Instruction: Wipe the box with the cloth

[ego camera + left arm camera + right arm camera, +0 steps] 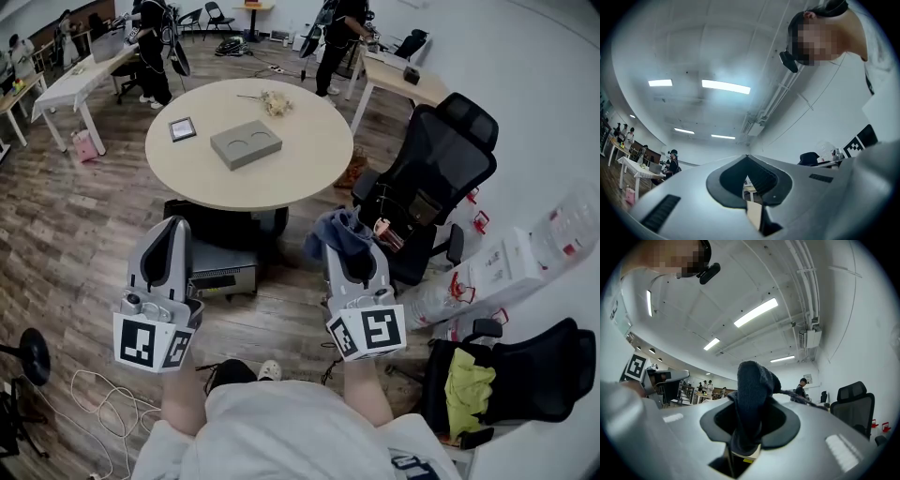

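Observation:
A flat grey box with two round hollows lies near the middle of the round beige table, well ahead of both grippers. My right gripper is held low in front of the table edge, shut on a dark blue cloth. In the right gripper view the cloth bunches up out of the jaws and hides their tips. My left gripper is level with it on the left. Its jaws meet at the tip, shut, with nothing between them. Both gripper views point up at the ceiling.
On the table also lie a small dark square item and a dried flower bunch. A black office chair stands right of the table, a computer case under it. Cables trail on the floor. People stand at the far desks.

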`<state>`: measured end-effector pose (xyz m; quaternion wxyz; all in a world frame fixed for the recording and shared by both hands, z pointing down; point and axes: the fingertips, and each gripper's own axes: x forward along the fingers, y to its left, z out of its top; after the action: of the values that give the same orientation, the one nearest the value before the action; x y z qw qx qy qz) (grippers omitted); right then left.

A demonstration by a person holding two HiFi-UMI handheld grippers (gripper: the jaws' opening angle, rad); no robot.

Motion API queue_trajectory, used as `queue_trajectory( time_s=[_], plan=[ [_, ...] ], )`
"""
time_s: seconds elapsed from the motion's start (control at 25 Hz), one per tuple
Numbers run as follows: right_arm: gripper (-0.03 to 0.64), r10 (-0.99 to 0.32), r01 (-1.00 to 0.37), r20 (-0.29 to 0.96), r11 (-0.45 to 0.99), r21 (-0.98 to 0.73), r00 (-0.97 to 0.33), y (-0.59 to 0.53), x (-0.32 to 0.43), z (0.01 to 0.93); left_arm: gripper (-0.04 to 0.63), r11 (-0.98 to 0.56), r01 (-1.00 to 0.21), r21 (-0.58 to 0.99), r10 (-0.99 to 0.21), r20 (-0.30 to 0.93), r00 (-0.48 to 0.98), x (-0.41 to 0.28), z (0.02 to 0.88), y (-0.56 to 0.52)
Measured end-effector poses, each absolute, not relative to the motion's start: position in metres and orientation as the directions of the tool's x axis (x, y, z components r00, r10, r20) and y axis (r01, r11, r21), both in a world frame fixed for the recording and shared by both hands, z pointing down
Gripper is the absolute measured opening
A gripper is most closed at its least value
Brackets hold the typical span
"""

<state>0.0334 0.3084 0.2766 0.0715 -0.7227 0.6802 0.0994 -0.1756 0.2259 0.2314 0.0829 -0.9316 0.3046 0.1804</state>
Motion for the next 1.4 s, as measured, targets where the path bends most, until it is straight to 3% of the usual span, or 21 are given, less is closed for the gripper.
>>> queue_trajectory(
  time_s=[0.36,1.4],
  plan=[
    [0.103,-0.97,-0.999,-0.24,-0.038,-0.018,0.041,0.257,0.059,0.282,0.002,-0.776,-0.628,-0.059,-0.569,-0.364,0.737,-0.161,0.232,0.183],
    [0.103,-0.96,-0.99,-0.245,-0.142,0.002,0.137,0.017,0.088,0.272,0.002,-0.847,-0.53,-0.049,-0.467,-0.407,0.785,-0.117,0.226,-0.081]
  ],
)
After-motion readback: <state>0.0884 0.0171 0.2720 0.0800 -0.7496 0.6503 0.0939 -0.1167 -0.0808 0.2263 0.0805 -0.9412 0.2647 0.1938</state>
